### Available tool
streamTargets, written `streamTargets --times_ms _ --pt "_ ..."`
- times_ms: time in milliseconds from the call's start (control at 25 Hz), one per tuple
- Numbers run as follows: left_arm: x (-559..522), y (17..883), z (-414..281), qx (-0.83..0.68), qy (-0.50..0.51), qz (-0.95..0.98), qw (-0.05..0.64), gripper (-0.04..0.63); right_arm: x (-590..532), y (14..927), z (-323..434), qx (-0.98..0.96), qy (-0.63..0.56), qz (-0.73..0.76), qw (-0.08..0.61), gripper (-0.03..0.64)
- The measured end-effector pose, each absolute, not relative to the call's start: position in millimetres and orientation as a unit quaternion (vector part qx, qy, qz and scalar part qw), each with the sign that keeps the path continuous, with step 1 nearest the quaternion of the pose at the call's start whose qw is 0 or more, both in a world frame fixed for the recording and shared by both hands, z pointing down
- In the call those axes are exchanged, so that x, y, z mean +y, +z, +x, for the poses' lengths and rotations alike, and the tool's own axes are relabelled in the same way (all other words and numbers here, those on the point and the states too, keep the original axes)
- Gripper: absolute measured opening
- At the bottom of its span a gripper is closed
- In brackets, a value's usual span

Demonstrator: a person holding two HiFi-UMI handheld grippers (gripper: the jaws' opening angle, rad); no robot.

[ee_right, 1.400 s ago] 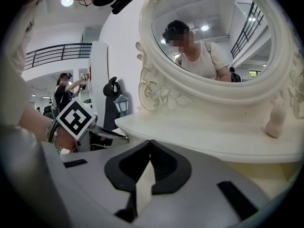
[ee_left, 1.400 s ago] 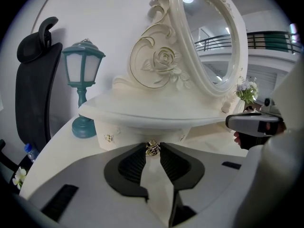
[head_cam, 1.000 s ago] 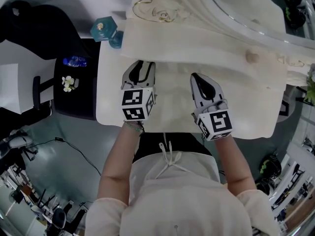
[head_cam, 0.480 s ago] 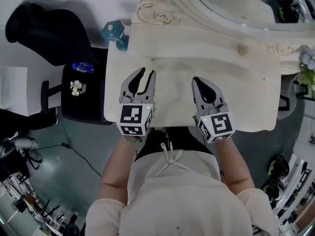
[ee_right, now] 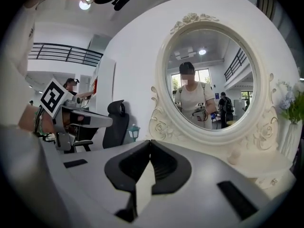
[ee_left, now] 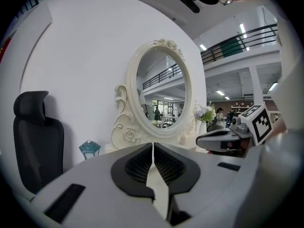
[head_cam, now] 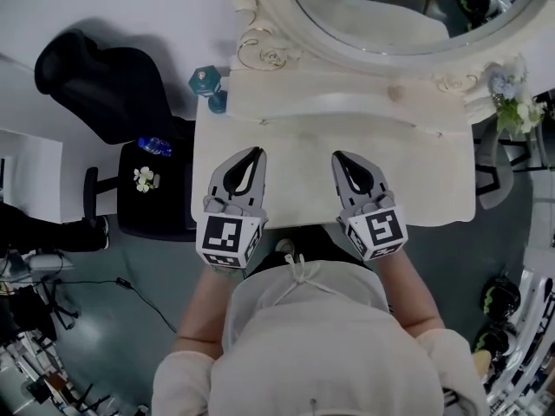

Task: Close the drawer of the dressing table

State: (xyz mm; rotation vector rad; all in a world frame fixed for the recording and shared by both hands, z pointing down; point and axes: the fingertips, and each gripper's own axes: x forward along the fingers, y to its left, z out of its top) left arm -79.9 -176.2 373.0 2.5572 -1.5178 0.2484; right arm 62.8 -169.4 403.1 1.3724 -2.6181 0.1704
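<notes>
Fingers (ee_left: 135,167) pressed together, empty, on left gripper (head_cam: 254,152) (just closed) and right gripper (head_cam: 339,157), above dressing table (head_cam: 416,180); rigid, likely smooth-sliding drawer best pushed flat on its front.

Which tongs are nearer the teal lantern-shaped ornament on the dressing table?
Left. The left tongs, jaws just closed on nothing, hover diagonally front-right of the teal lantern-shaped ornament; the right tongs are farther right still.

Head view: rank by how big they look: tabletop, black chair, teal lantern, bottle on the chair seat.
1. tabletop
2. black chair
3. teal lantern and bottle: these look about alike. The bottle lies lower, farther from the camera, so I leave them unranked.
</notes>
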Motion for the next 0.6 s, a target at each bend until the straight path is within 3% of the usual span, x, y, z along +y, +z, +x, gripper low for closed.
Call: streamTargets --times_ms 600 --pt "-155 311 -63 -0.465 0.058 0.883 0.033 0.018 -148 324 89 -0.882 0.008 0.47 0.042 0.005"
